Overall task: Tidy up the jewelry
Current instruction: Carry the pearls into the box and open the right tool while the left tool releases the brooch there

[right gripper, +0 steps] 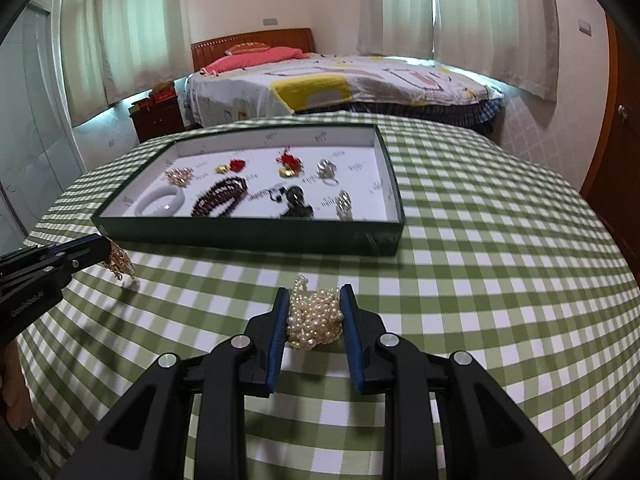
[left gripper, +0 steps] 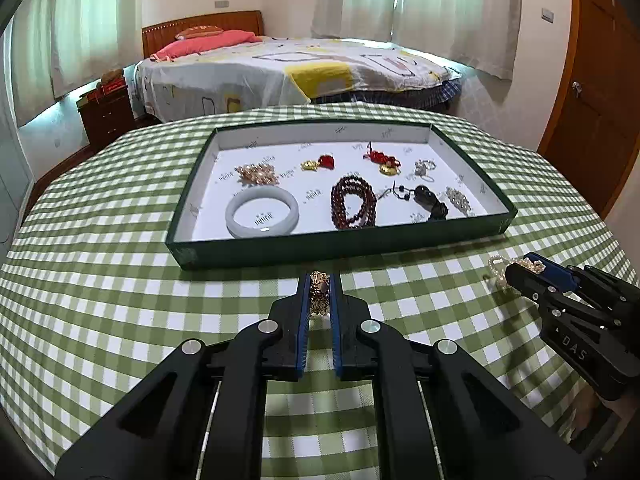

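Note:
A dark green tray (left gripper: 336, 245) with a white floor stands on the checked table and also shows in the right wrist view (right gripper: 248, 236). It holds several pieces: a white bangle (left gripper: 262, 212), dark red beads (left gripper: 352, 206), red and gold charms (left gripper: 320, 162). My left gripper (left gripper: 320, 280) is shut on a gold chain (left gripper: 319, 294) just in front of the tray; the chain hangs from it in the right wrist view (right gripper: 118, 262). My right gripper (right gripper: 314, 294) is shut on a bunch of pearls (right gripper: 314, 318), right of the left gripper (left gripper: 520, 266).
The green and white checked tablecloth (left gripper: 120, 300) covers a round table. A bed (left gripper: 296, 68) lies behind the table, with a dark nightstand (left gripper: 106, 114) at its left. A wooden door (left gripper: 596, 92) stands at the right.

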Motion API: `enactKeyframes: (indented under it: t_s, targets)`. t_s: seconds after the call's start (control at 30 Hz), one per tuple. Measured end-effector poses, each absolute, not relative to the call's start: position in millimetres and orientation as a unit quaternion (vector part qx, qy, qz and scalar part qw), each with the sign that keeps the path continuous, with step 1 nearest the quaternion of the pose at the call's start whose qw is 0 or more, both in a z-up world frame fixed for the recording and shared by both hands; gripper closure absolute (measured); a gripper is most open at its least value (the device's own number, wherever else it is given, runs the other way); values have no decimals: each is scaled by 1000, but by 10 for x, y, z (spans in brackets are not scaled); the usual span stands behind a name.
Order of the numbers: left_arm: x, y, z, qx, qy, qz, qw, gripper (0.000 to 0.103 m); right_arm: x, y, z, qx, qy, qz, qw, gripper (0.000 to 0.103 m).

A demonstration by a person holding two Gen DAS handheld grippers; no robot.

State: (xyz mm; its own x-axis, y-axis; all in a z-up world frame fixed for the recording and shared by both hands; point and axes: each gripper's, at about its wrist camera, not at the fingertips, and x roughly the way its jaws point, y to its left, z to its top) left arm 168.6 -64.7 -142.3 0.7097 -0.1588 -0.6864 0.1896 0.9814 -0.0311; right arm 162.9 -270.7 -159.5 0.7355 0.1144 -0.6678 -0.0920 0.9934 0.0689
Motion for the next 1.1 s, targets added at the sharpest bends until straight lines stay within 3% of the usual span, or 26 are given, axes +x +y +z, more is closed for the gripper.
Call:
enactKeyframes:
  t_s: [0.57, 1.1]
  targets:
    - [1677, -612, -914, 11, 307, -99, 947, 94, 1713, -2546, -1040, 18, 300, 79, 950, 76]
    - [2354, -662, -505, 6, 255, -95, 962, 94, 2327, -2472, -639, 15, 254, 94, 963, 76]
